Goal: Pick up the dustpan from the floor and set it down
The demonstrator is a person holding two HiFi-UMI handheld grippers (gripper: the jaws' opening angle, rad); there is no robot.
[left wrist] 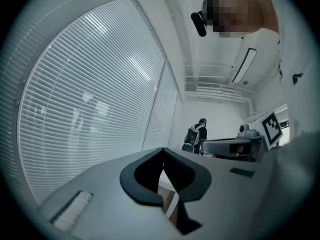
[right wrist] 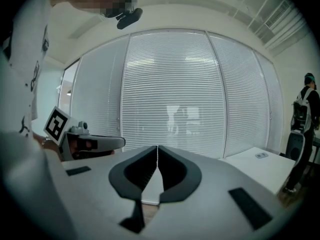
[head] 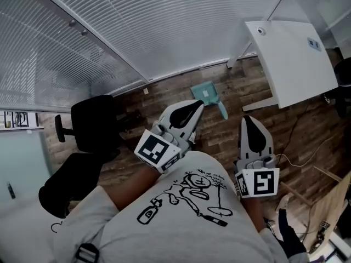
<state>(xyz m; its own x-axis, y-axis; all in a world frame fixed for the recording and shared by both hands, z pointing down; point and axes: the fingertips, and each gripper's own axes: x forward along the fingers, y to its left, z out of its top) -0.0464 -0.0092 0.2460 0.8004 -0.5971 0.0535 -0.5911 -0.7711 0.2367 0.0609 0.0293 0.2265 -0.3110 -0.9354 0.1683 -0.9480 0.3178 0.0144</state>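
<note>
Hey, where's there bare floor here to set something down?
Bare brown wood floor lies between the teal plastic dustpan and the black office chair, below the white blinds. A smaller patch sits between dustpan and white table. Right of that, under the table, thin cables crowd the floor.

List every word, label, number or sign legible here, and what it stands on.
No text is readable.
T-shirt: line drawing only, no words made out.
Cubes on left gripper and right gripper: square marker patterns, no lettering.
Blue patch on white table: too small to read.
Framed prints: too small to read.
</note>
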